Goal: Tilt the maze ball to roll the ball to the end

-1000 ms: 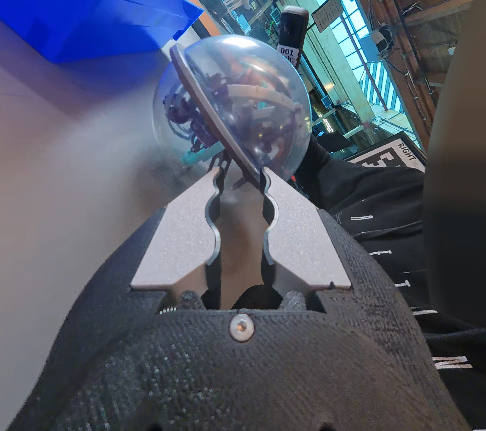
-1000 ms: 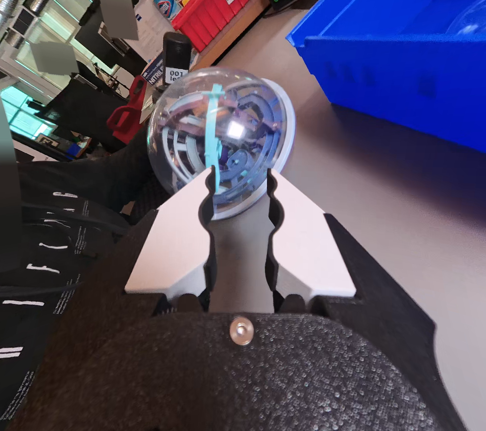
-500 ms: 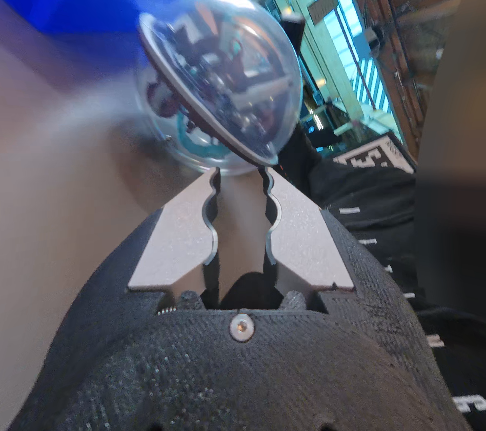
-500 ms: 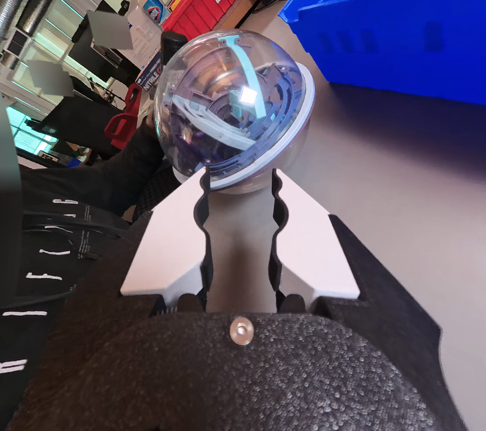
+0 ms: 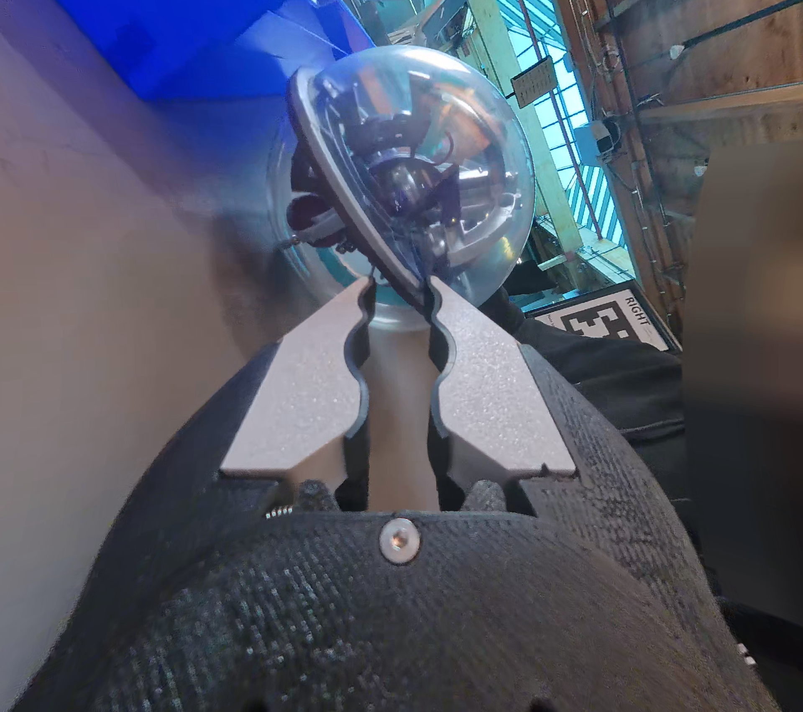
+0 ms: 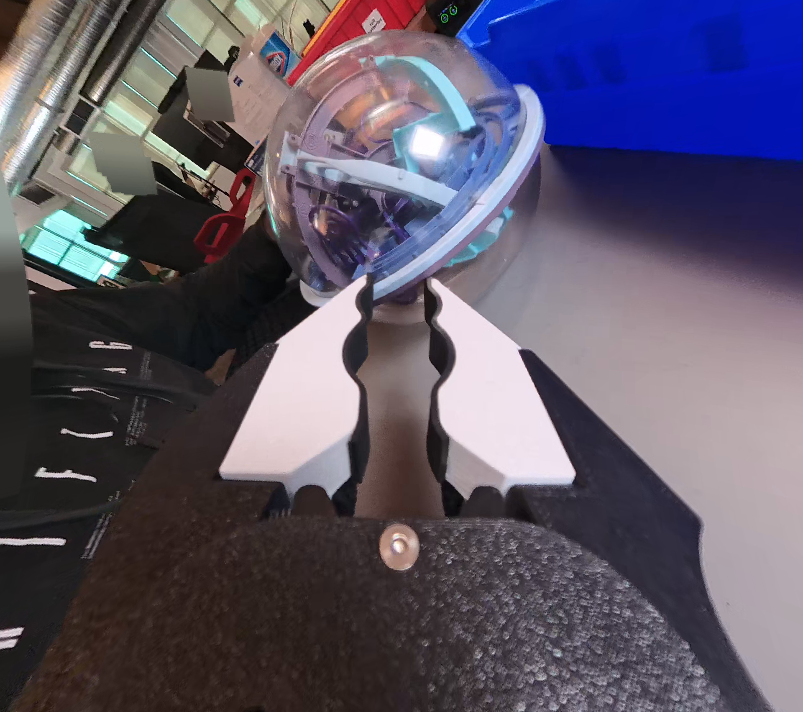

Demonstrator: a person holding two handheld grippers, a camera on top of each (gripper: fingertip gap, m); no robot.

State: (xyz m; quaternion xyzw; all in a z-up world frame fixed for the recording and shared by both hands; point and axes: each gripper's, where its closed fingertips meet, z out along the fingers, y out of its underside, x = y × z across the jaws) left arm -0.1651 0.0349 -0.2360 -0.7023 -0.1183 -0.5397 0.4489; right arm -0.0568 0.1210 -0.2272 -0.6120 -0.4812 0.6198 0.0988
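The maze ball (image 5: 404,187), a clear sphere with purple, white and teal tracks inside and a grey rim around its middle, is held between 2 grippers above a pale grey table (image 6: 652,387). The left gripper (image 5: 400,284) has its narrowly parted fingertips closed on the rim at the sphere's near edge, and the right gripper (image 6: 397,284) pinches the same rim from the opposite side. A blue bin (image 6: 673,39) stands just behind the sphere.

The main risk, as I judge it, is the grip itself: each hold is only a thin pinch on a narrow rim, so a tilt made by 1 gripper faster than the other could twist the rim out of the fingertips and drop the sphere onto the table. The small rolling ball is not clearly visible in either view, so a tilt could be made blind and send it off its track. A wide swing could also knock the sphere against the bin.
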